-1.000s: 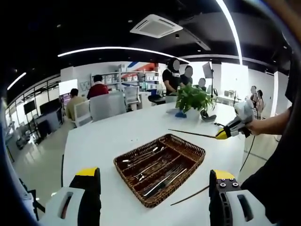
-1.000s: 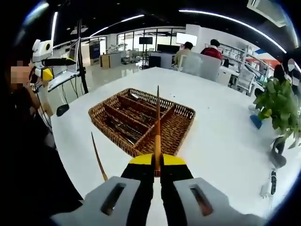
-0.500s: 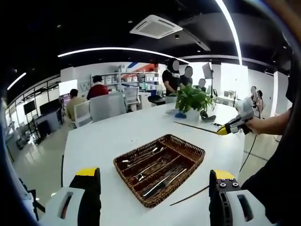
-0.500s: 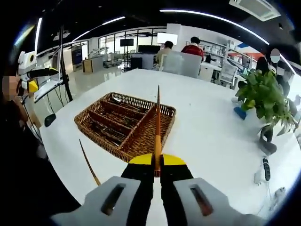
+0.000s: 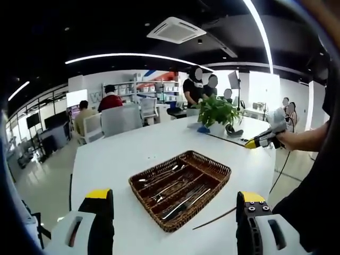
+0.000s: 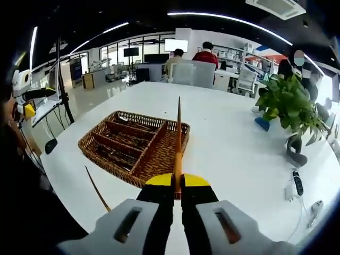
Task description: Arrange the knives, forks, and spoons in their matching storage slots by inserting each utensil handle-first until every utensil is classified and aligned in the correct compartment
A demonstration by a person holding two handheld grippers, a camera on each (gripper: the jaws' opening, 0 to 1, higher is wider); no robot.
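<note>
A brown wicker tray [image 5: 229, 171] with long compartments lies on the white table, and metal utensils [image 5: 180, 192] lie in its slots. My left gripper [image 5: 174, 195] hangs open above the table's near side, nothing between its jaws. A thin brown stick [image 5: 215, 218] lies on the table beside the tray's near corner. At the right, a hand holds my right gripper [image 5: 254, 143], shut on a second brown stick [image 5: 226, 137]. In the right gripper view, the right gripper [image 6: 178, 180] pinches that stick [image 6: 178, 143], which points over the tray [image 6: 106, 166]. The loose stick [image 6: 95, 188] lies at the left.
A potted green plant [image 5: 218, 110] [image 6: 289, 101] stands at the table's far side. A power strip with cables [image 6: 297, 183] lies near the table's right edge. People sit and stand at desks behind. The table's rounded edge drops to the floor at the left.
The right gripper has carried its stick away from the tray, rightward and a little higher in the left gripper view. The left gripper, the tray and the loose stick have stayed put.
</note>
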